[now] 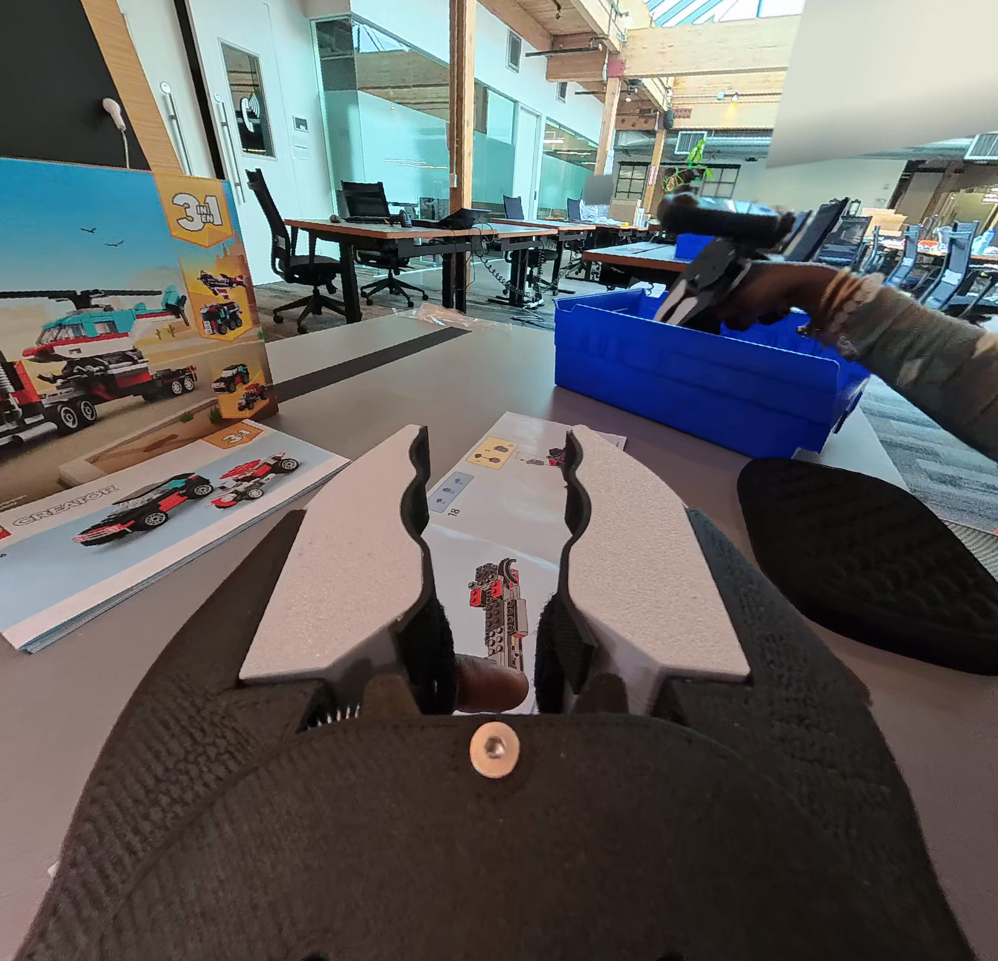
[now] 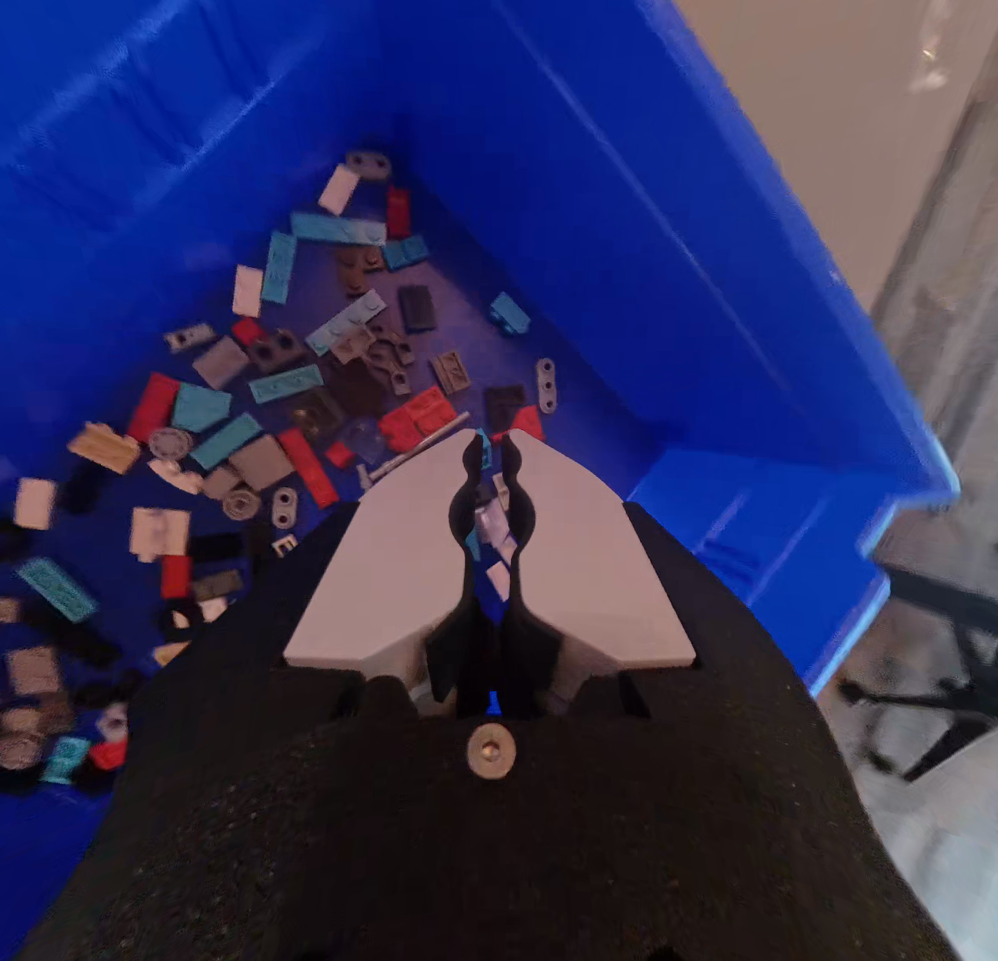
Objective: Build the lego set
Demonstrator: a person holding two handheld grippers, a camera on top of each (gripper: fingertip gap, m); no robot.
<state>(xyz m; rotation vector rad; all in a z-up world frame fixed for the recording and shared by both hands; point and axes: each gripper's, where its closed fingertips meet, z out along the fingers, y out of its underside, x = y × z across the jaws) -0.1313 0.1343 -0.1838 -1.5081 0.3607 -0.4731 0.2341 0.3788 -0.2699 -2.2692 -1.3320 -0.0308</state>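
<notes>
Blue bin (image 2: 594,189), right gripper (image 2: 491,438) among bricks (image 2: 302,395)

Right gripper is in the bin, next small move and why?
Probably lift the right gripper straight up out of the blue bin. Its jaws look nearly shut on a small teal piece at the tips, above the loose bricks; blur leaves the grip uncertain.

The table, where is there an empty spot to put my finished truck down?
The table is bare between the upright lego box and the blue bin. The near left corner, below the closed booklet, is bare too. The middle is crowded: the open instruction page under the left gripper, with a black pad beside it.
</notes>
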